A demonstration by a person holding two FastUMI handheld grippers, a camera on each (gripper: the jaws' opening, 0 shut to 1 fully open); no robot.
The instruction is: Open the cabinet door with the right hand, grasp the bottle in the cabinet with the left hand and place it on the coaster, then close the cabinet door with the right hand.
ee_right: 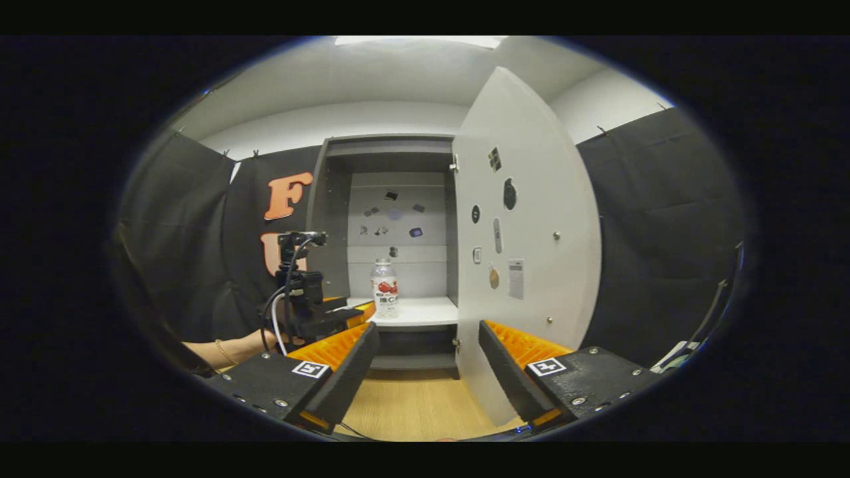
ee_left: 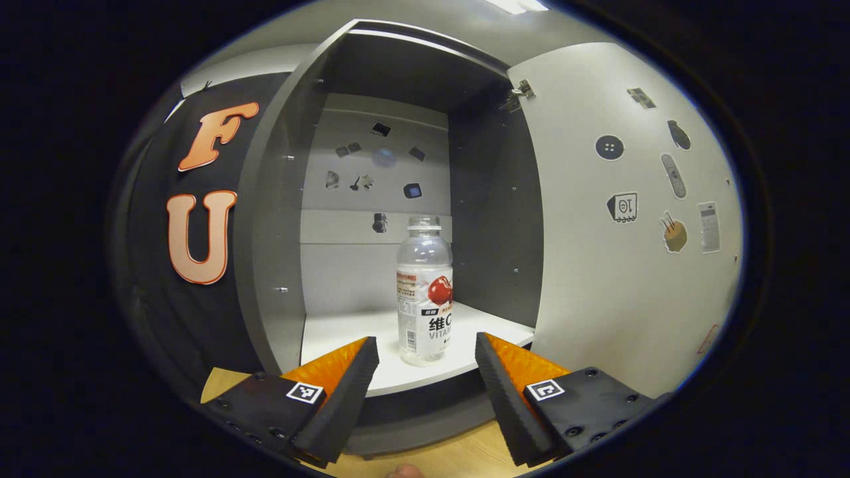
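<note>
The white cabinet door (ee_left: 617, 219) stands swung open, so the opening step is done and the step in hand is the reach for the clear plastic bottle with a white cap and a red fruit label (ee_left: 425, 292). The bottle stands upright on the white shelf (ee_left: 345, 332) of the grey cabinet (ee_left: 279, 219), just ahead of the left gripper (ee_left: 425, 362) and centred between its jaws, which are spread wide and hold nothing. The tips seem not yet to reach the bottle, though the fisheye makes this hard to judge.

The right gripper (ee_right: 428, 355) hangs back from the cabinet, its jaws also wide and empty, with the door's free edge ahead of its right jaw. Farther off, the left gripper (ee_right: 345, 315) is at the shelf's front.

Next, the left jaws should go straight forward until the bottle's body lies between them, then close on it below the shoulder.
</note>
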